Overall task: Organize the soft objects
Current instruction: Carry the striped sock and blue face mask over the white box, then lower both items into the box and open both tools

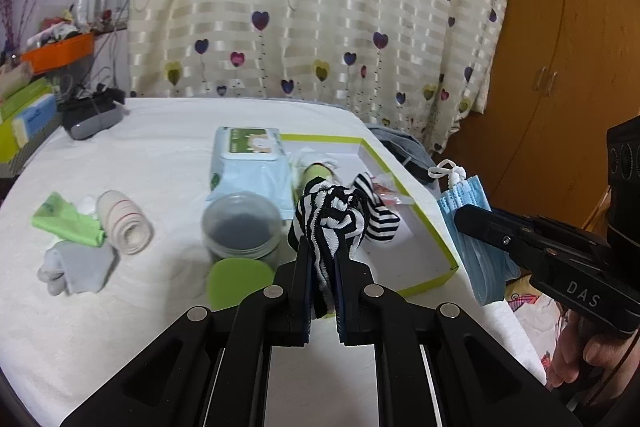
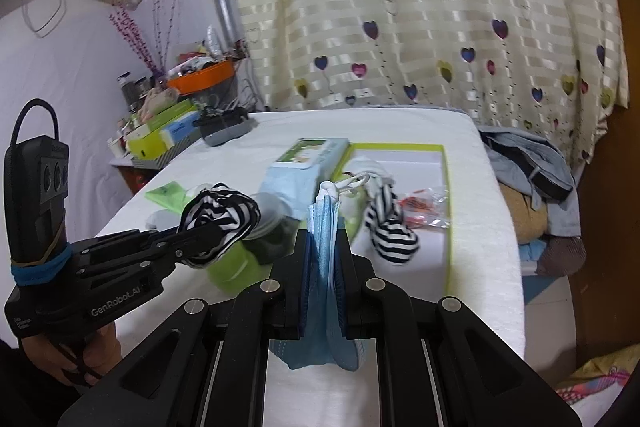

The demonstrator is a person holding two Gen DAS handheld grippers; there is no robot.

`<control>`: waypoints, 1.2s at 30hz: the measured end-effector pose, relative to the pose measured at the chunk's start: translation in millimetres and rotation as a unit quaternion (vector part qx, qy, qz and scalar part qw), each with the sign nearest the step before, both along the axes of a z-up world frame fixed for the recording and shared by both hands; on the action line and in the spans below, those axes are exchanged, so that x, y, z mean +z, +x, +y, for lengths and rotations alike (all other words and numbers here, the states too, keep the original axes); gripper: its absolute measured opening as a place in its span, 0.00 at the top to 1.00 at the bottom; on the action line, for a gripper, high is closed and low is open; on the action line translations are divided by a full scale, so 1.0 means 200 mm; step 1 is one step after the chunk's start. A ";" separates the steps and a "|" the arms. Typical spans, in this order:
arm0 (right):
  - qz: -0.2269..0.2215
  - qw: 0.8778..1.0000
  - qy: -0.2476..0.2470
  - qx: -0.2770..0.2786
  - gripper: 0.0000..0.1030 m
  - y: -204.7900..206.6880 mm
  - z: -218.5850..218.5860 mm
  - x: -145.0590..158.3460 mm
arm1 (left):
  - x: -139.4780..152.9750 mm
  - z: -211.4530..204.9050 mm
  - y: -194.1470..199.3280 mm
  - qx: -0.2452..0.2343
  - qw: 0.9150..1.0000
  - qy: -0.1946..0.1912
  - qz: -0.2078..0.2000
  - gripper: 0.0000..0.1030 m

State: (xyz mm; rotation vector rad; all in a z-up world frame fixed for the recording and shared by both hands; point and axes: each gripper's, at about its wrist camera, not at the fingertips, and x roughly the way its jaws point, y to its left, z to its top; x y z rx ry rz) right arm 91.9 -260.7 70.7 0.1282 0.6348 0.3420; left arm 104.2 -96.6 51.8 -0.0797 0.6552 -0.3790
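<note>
Grey glove (image 1: 76, 267) shows leftward only; tongs pinch striped sock (image 1: 328, 223), blue masks (image 2: 326, 259).

The sock (image 1: 328, 223) in the left tongs has black and white stripes, the masks (image 2: 324, 227) in the right tongs are light blue, the box (image 1: 432, 227) ahead of both has a lime green rim, and the curtain (image 1: 320, 7) far behind is cream with coloured hearts.

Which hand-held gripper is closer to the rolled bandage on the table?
Left. The left hand-held gripper, holding a striped sock, is just right of the bandage; the right hand-held gripper is beyond the box.
</note>
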 end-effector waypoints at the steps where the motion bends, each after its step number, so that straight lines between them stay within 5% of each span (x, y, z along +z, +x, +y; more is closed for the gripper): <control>1: 0.002 1.000 0.001 -0.002 0.89 0.01 -0.01 -0.01 | -0.01 -0.01 0.01 -0.002 1.000 0.000 0.002 0.92; 26: 0.084 0.996 -0.002 -0.031 0.88 0.39 -0.17 -0.32 | -0.17 -0.30 0.29 -0.039 0.998 0.018 0.050 0.92; 31: 0.083 0.996 -0.012 -0.041 0.78 0.40 -0.19 -0.32 | -0.19 -0.33 0.31 -0.044 0.997 0.022 0.056 0.92; 36: 0.068 0.997 -0.013 -0.038 0.57 0.36 -0.20 -0.30 | -0.21 -0.37 0.33 -0.050 0.997 0.021 0.060 0.92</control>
